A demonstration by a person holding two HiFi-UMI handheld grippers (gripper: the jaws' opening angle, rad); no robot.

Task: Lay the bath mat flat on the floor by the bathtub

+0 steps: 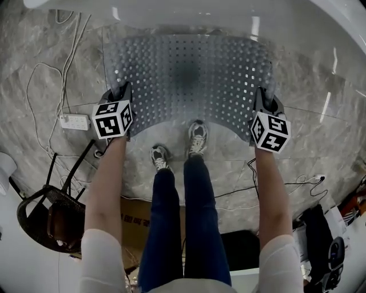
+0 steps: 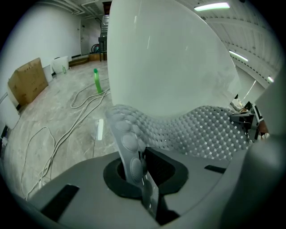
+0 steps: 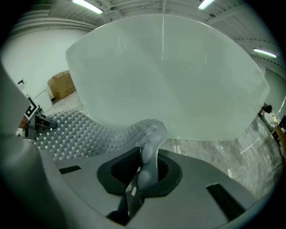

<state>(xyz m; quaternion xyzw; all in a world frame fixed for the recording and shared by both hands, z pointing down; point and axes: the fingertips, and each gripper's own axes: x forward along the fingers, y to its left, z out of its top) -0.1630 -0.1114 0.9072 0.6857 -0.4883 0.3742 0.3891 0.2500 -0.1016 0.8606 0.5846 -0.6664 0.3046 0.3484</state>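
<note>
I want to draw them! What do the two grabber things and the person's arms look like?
The left gripper and right gripper are dark grey, with black ribbed pads. Each carries a white cube printed with black square markers. No cables show on them. The person wears white sleeves that leave the forearms bare.

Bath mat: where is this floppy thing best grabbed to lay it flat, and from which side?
Pinch the bath mat at its two short edges, one per gripper, from the side away from the bathtub. It is thin and limp, sagging between the holds, so gripping both ends keeps it spread. Left gripper and right gripper hold it that way.
</note>
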